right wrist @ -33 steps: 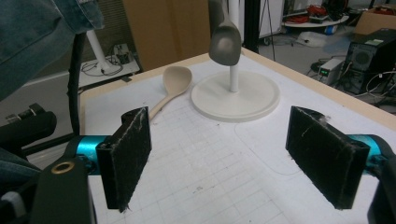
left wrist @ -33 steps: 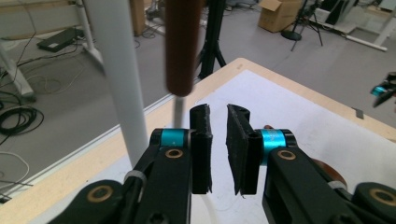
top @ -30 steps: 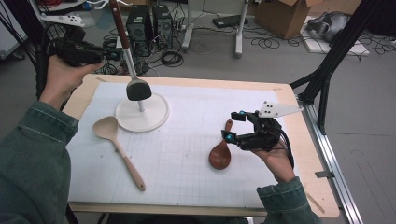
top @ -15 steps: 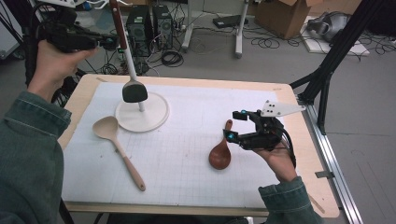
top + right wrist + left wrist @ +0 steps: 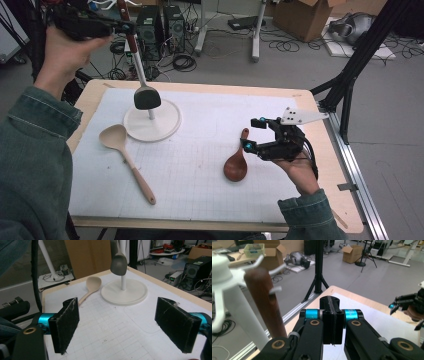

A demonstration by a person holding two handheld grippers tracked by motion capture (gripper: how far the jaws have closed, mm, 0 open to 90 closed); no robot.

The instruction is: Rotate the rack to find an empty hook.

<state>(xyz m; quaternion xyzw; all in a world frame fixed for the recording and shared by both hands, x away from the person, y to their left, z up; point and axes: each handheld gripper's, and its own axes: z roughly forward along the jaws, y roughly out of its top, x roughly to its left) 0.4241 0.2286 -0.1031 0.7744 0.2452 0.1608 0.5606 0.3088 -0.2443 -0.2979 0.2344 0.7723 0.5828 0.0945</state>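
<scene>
White gridded mat [image 5: 200, 170], round white stand [image 5: 152, 120], pale wooden spoon [image 5: 125, 157], glossy brown spoon [image 5: 236, 162].

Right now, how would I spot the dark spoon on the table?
Look at the white mat covering the table. Toward its right side, just left of the right claw, lies the dark spoon. It is reddish-brown and short, unlike the pale, long wooden spoon at the left.

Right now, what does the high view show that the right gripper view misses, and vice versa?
The high view adds the dark brown spoon beside the open right tool, and the shut left tool up by the spatula's wooden handle. The right gripper view adds the inner faces of its black pads, bare mat between them. Both share the pale spoon, the white stand and the grey spatula head above its base.
</scene>
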